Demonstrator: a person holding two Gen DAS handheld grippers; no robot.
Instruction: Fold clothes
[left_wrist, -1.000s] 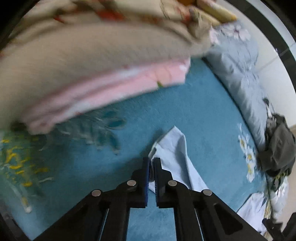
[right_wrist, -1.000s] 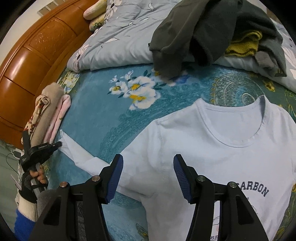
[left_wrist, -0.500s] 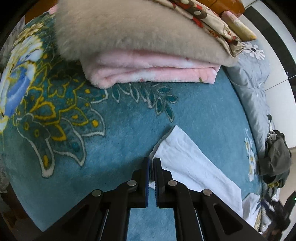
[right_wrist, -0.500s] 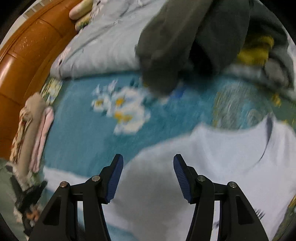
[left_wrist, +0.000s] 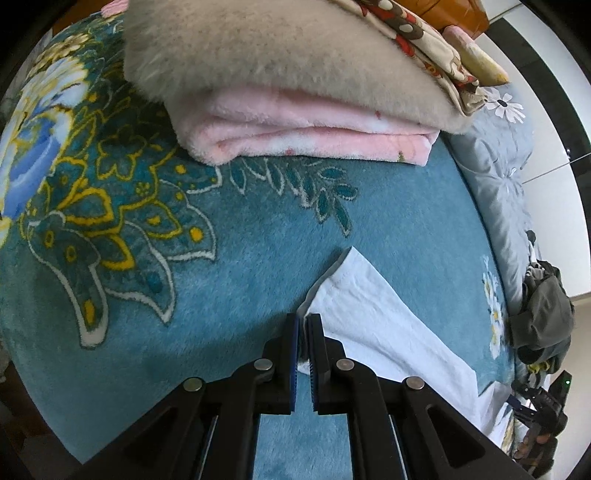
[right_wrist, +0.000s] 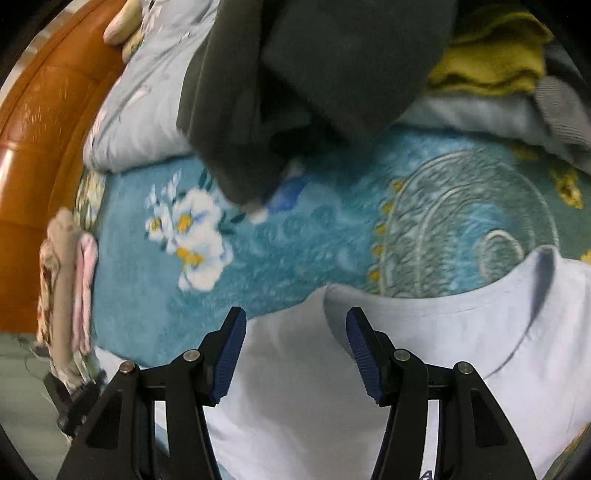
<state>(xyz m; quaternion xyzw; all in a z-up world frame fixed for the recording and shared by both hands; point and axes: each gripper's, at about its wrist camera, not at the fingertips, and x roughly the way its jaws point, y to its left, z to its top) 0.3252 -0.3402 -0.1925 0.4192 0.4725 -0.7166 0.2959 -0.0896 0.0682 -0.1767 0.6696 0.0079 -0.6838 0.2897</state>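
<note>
A pale T-shirt (right_wrist: 461, 350) lies flat, unfolded. Left tongs (left_wrist: 303, 325) pinch its sleeve (left_wrist: 369, 325); right tongs (right_wrist: 293, 325) hover spread above its shoulder. Folding barely begun.

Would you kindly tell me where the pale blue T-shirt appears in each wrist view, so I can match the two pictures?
Left wrist view: the pale blue T-shirt runs from lower centre to the lower right, its sleeve corner pinched in the shut left claw.
Right wrist view: the shirt fills the lower centre and right, beneath the open right claw.
Shared landmark: the folded pink and beige blanket stack.
</note>
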